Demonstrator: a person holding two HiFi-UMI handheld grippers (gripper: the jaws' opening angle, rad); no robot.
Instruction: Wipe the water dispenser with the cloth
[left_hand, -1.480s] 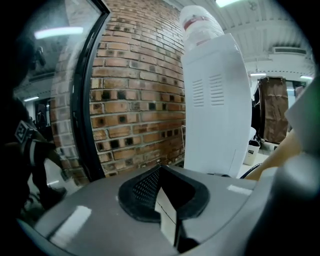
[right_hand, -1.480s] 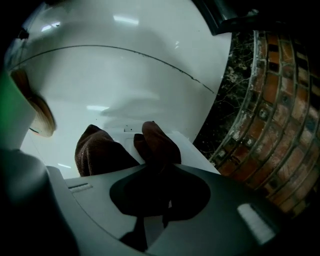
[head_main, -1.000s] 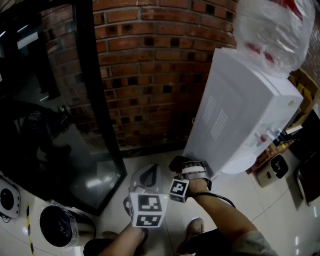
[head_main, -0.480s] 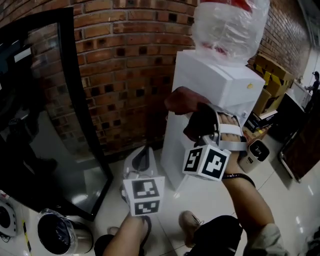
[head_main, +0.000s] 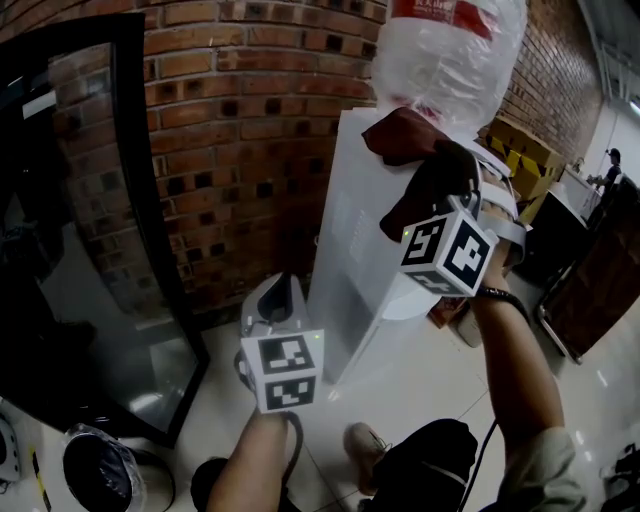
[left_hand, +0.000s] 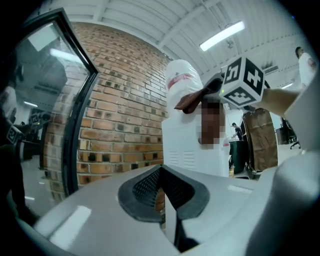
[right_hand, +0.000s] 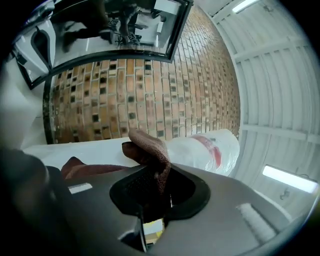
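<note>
Left tongs (left_hand: 162, 197) sat closed on nothing, low beside the white water dispenser (head_main: 350, 250). Right tongs (right_hand: 156, 192) were clamped on the reddish-brown cloth (right_hand: 149, 150), held up at the dispenser's top edge, just under the plastic-wrapped bottle (head_main: 450, 55). Whether the cloth touched the dispenser could not be told. Behind stood a brick wall (head_main: 250, 110), beside a dark glass panel (head_main: 80, 250).

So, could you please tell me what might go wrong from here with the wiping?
The right gripper pinches only a fold of the cloth, so dragging it across the water dispenser might pull it free. The plastic-wrapped bottle sits right beside the cloth; a wide sweep could snag the wrap.
</note>
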